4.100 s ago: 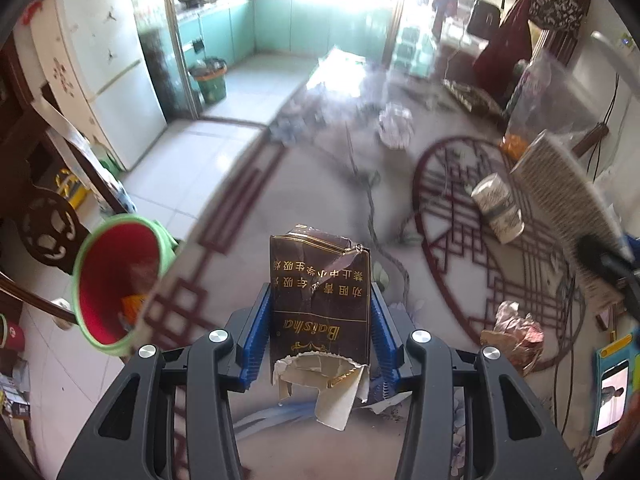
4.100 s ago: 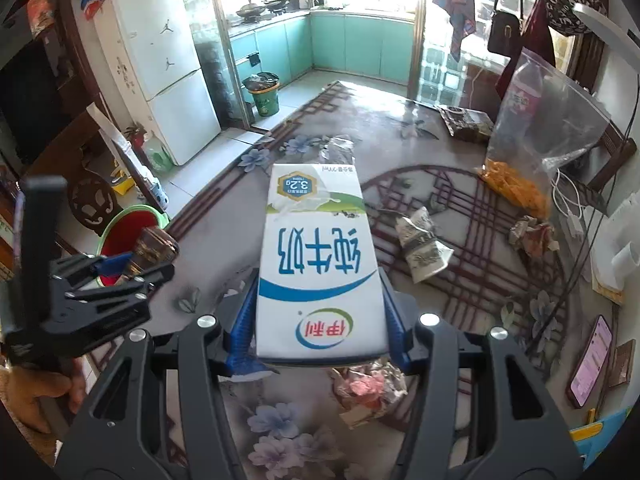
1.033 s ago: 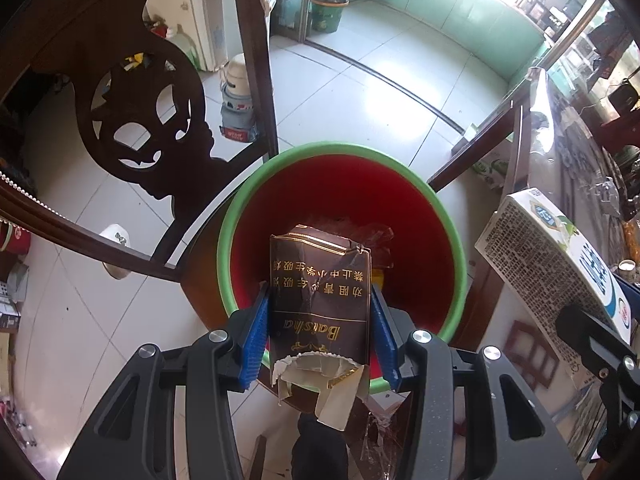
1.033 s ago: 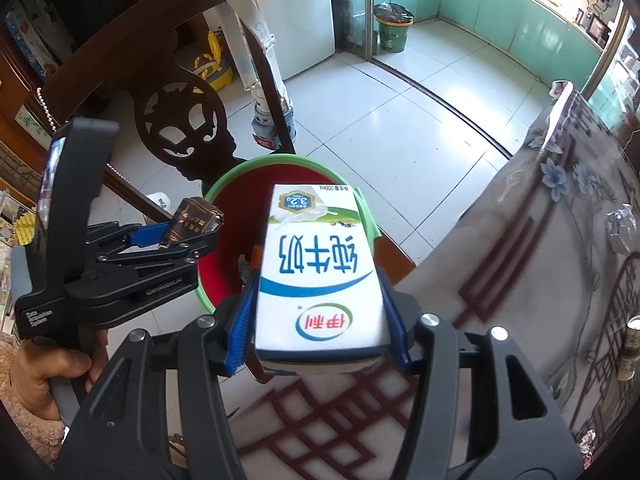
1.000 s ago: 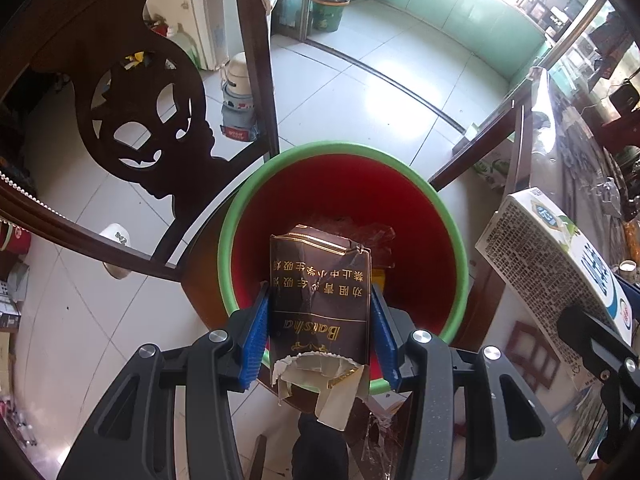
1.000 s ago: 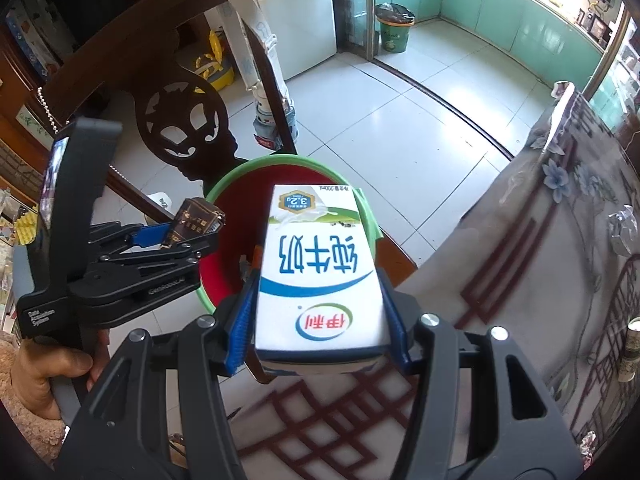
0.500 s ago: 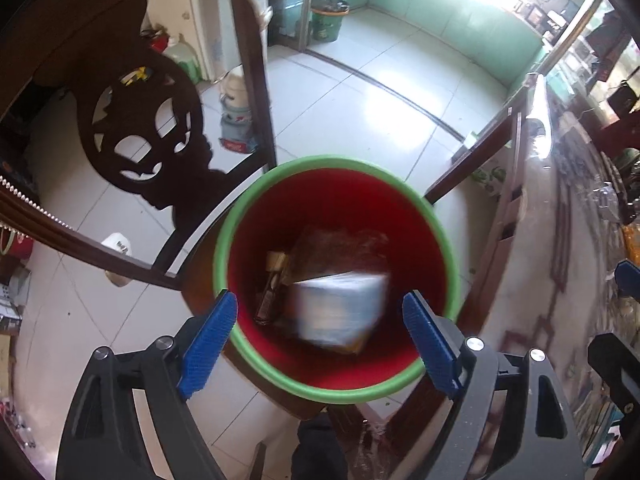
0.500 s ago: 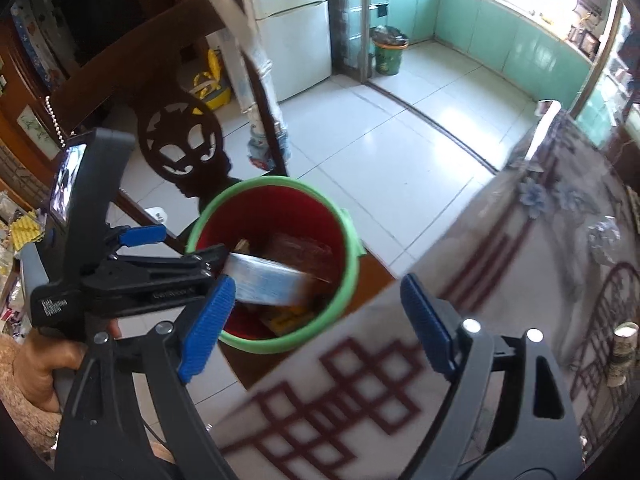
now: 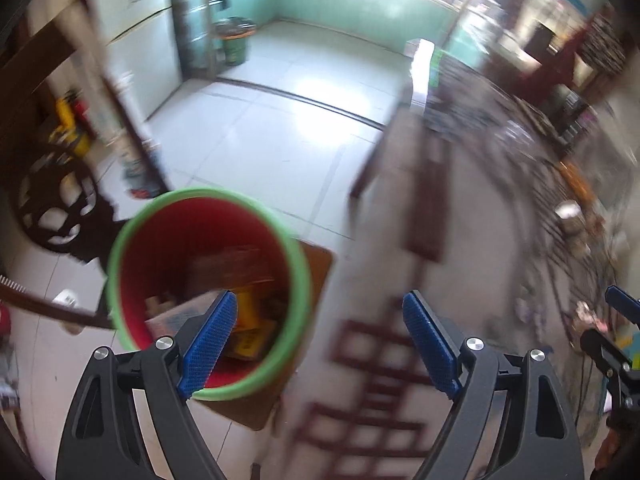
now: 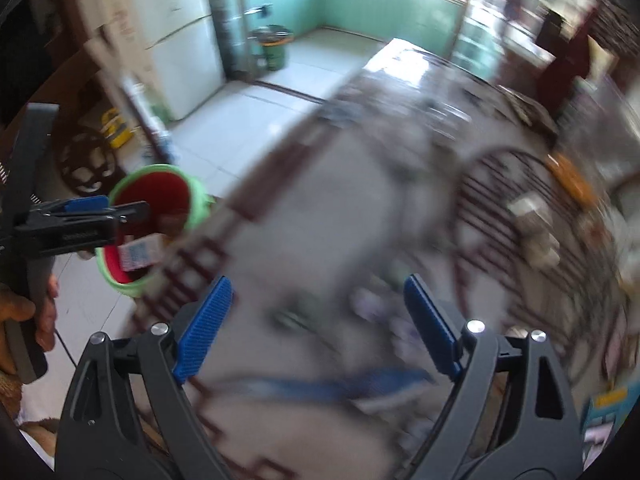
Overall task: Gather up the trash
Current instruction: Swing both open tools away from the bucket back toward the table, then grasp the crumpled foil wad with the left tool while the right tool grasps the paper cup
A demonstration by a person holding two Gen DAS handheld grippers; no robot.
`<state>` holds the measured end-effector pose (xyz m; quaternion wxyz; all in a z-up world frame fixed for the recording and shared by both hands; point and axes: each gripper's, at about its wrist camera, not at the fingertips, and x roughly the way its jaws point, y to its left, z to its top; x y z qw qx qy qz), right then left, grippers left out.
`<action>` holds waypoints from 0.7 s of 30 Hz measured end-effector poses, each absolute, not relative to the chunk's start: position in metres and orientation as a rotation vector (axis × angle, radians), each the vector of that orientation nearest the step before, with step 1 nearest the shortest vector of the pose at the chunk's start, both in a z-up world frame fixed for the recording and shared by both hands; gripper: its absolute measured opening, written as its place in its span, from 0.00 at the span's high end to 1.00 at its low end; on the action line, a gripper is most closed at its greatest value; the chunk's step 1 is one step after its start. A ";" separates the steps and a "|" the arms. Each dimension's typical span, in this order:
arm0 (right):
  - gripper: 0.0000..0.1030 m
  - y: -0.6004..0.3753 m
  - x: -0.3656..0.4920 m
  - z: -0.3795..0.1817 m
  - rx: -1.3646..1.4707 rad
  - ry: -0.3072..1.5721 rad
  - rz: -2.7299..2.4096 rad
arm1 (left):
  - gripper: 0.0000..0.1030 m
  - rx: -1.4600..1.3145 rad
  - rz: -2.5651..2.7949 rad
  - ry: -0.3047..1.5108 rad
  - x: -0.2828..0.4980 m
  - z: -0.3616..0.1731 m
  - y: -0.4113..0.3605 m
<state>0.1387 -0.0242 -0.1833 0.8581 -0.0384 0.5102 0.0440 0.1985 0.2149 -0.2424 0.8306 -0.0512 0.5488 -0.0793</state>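
A red bin with a green rim [image 9: 136,232] stands on the floor beside the table and holds several pieces of trash, among them the milk carton [image 10: 138,254]. My left gripper [image 9: 318,344] is open and empty, over the bin's right edge and the table edge. My right gripper [image 10: 316,328] is open and empty over the patterned tablecloth [image 10: 320,208]. The left gripper also shows in the right wrist view [image 10: 86,216] over the bin [image 10: 200,200]. Blurred trash pieces [image 10: 536,224] lie on the table at the right.
A dark carved wooden chair [image 9: 52,200] stands left of the bin. A white fridge [image 10: 180,52] and a small green bucket [image 10: 274,50] stand on the tiled floor beyond. A phone [image 10: 600,416] lies at the table's right edge.
Both grippers opened and dropped the brown packet and the milk carton into the bin. Both views have since swung right, toward the table.
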 end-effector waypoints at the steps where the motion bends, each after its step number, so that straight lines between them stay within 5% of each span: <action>1: 0.17 -0.039 0.133 -0.182 -0.070 1.069 0.064 | 0.21 -0.096 -0.189 1.163 0.197 -0.241 0.203; 15: 0.17 -0.324 0.130 -0.157 0.112 0.951 -0.083 | 0.15 0.023 -0.525 1.125 0.137 -0.215 -0.067; 21: 0.17 -0.351 0.167 -0.177 0.052 0.986 0.106 | 0.15 0.086 -0.544 1.171 0.124 -0.238 -0.162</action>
